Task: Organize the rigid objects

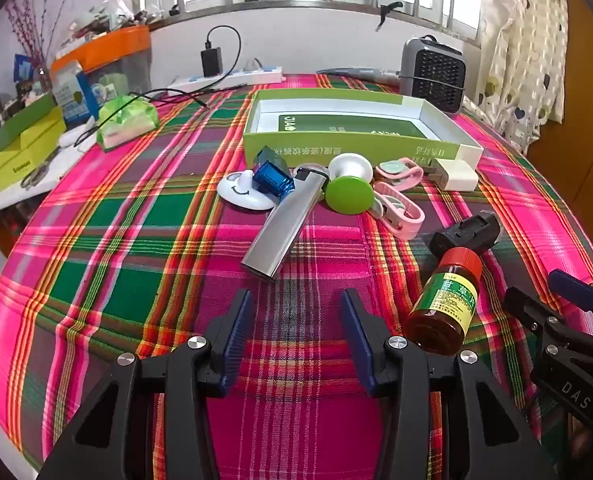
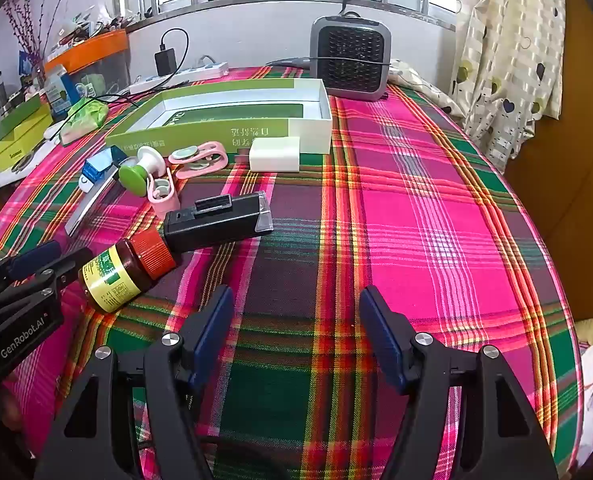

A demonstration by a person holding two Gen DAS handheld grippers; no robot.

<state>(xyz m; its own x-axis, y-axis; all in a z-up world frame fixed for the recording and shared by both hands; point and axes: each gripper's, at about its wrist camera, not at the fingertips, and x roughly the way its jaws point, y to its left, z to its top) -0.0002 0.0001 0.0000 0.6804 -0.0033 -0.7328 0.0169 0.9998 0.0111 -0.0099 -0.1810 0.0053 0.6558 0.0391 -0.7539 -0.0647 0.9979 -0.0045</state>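
Observation:
My left gripper (image 1: pixel 295 298) hovers open over bare cloth, just short of a silver flat bar (image 1: pixel 280 232). My right gripper (image 2: pixel 298 294) is also open and empty, with the brown red-capped bottle (image 2: pixel 124 270) lying to its left beside a black device (image 2: pixel 216 222). Farther back lie a blue cube (image 1: pixel 272 176), a white smiley disc (image 1: pixel 236 194), a green-and-white knob (image 1: pixel 346 194), pink clips (image 1: pixel 400 212) and a white charger (image 1: pixel 456 174). All of these sit in front of an open green-and-white box (image 1: pixel 356 148).
A plaid cloth (image 2: pixel 416 200) covers the round table. A grey heater (image 2: pixel 350 62) and a power strip (image 1: pixel 232 78) stand at the back. Green boxes and clutter (image 1: pixel 20 148) fill a shelf at the left. A curtain (image 1: pixel 524 48) hangs at the right.

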